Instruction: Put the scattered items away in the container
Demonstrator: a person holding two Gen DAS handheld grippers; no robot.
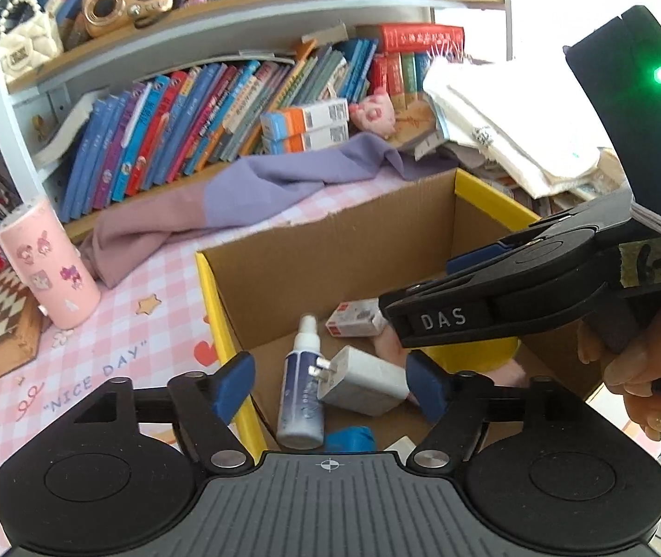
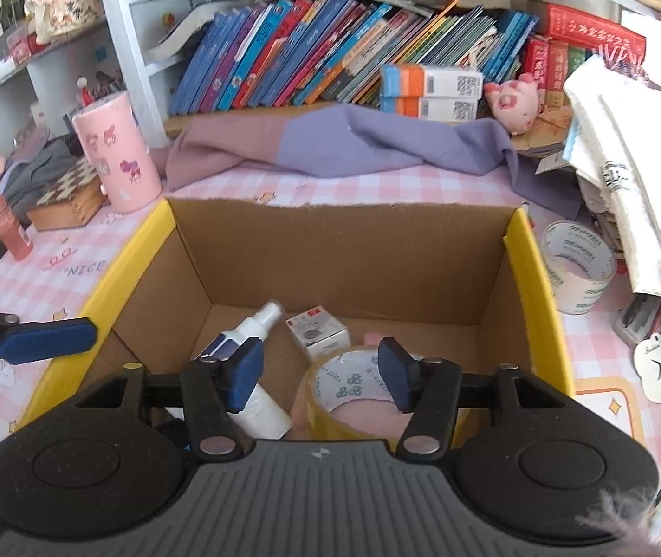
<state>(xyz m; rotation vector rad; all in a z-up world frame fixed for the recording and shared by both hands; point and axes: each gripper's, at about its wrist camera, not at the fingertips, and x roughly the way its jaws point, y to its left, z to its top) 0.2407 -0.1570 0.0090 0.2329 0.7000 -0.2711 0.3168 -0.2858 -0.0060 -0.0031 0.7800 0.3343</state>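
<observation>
A cardboard box with yellow rims (image 1: 219,306) (image 2: 534,278) stands open on the pink checked tablecloth. Inside lie a white spray bottle (image 1: 300,394) (image 2: 263,318), a white plug charger (image 1: 363,385), a small white carton (image 1: 356,320) (image 2: 319,332), a yellow tape roll (image 2: 353,383) (image 1: 469,355) and a blue item (image 1: 349,436). My left gripper (image 1: 330,387) hangs open over the bottle and charger, its pads clear of both. My right gripper (image 2: 321,373) (image 1: 423,283) is open above the tape roll, holding nothing.
A white tape roll (image 2: 579,269) lies on the cloth right of the box. A pink cylinder (image 2: 117,153) and a chequered wooden case (image 2: 68,199) stand to the left. A purple cloth (image 2: 330,144) lies behind, below the bookshelf. White bags (image 2: 632,139) pile up at right.
</observation>
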